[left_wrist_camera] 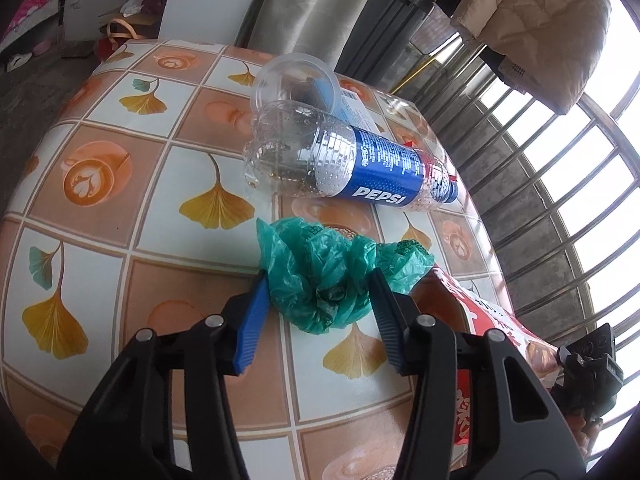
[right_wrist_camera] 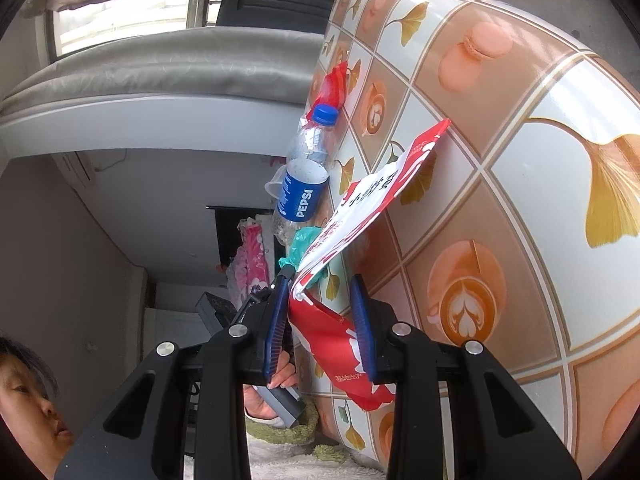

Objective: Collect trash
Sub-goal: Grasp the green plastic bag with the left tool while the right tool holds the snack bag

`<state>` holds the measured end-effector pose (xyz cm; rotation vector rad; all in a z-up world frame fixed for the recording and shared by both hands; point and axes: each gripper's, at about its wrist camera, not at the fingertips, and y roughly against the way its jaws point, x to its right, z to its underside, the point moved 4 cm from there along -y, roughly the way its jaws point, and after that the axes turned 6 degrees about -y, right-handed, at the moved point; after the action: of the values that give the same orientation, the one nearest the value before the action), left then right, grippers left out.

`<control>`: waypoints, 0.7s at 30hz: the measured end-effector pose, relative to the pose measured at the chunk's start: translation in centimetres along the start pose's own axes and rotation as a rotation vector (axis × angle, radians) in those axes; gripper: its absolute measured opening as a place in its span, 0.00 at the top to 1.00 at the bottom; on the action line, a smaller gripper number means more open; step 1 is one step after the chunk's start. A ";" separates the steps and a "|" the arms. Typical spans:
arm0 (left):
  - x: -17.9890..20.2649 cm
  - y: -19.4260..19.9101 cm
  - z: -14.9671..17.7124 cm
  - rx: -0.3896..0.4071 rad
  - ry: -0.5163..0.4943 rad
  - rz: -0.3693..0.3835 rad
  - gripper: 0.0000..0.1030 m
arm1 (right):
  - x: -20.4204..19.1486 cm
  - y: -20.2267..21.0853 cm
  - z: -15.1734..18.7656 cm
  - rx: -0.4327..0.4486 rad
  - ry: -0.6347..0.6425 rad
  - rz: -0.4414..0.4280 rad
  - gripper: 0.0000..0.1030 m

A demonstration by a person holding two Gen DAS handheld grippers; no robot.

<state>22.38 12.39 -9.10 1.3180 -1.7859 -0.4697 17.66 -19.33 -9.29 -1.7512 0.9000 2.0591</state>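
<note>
A crumpled green plastic bag (left_wrist_camera: 316, 280) lies on the tiled-pattern table (left_wrist_camera: 100, 184), and my left gripper (left_wrist_camera: 318, 280) is shut on it, both blue pads against its sides. Beyond it an empty Pepsi bottle (left_wrist_camera: 352, 156) lies on its side, with a clear plastic cup (left_wrist_camera: 296, 80) behind it. My right gripper (right_wrist_camera: 320, 280) is shut on a red and white snack bag (right_wrist_camera: 340, 344), which sticks out past the fingertips. The snack bag (left_wrist_camera: 492, 316) and the right gripper (left_wrist_camera: 588, 372) show at the lower right of the left wrist view. The bottle (right_wrist_camera: 300, 196) and green bag (right_wrist_camera: 300, 244) also appear in the right wrist view.
A small red wrapper (right_wrist_camera: 332, 84) lies past the bottle's cap. The table's edge (left_wrist_camera: 472, 216) runs close to a barred window (left_wrist_camera: 560, 200). A quilted coat (left_wrist_camera: 532, 20) hangs above. A hand (right_wrist_camera: 280, 380) holds the left gripper's handle, and a person's head (right_wrist_camera: 24, 392) is low left.
</note>
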 end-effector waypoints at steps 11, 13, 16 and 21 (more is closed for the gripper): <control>1.2 1.5 -0.4 0.033 -0.077 -0.034 0.63 | -0.6 -0.4 0.1 -0.002 0.011 -0.011 0.70; 1.3 1.9 -0.4 0.041 -0.090 -0.035 0.64 | -0.8 -0.4 0.1 -0.002 0.014 -0.015 0.70; 1.5 2.5 -0.6 0.056 -0.099 -0.035 0.64 | -1.0 -0.5 0.1 -0.002 0.018 -0.022 0.70; 1.8 3.5 -0.8 0.077 -0.123 -0.044 0.64 | -1.4 -0.5 0.0 -0.002 0.025 -0.034 0.70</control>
<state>20.78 12.18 -5.42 1.4110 -1.8956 -0.5202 18.22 -18.73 -8.08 -1.7843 0.8694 2.0222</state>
